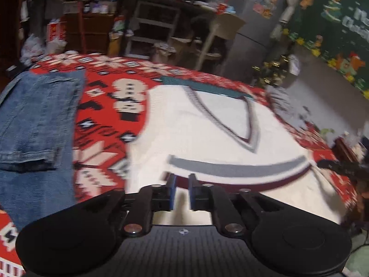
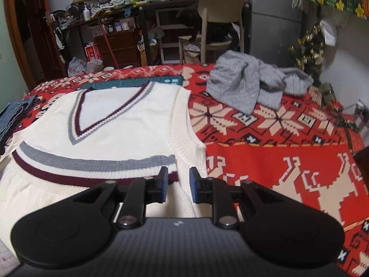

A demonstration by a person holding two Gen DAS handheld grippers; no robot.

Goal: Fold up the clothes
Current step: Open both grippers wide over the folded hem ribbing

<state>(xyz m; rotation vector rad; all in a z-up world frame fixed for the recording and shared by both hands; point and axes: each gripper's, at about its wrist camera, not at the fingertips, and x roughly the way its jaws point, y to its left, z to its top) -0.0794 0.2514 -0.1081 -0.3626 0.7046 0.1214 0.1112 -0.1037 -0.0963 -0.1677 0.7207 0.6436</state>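
Item: left gripper [image 1: 182,184] and right gripper [image 2: 176,180], jaws narrowly parted and empty, low centre over white vest [image 2: 129,120] spread mid-frame on red blanket [image 2: 288,161]; risk: thin knit slipping or bunching; beyond, jeans [image 1: 34,120], grey garment [image 2: 249,85]; distant writing unreadable.

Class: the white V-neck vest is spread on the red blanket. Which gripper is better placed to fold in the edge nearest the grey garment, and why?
Right. The right gripper is open over the white vest at its edge facing the grey garment. The left gripper sits toward the jeans side.
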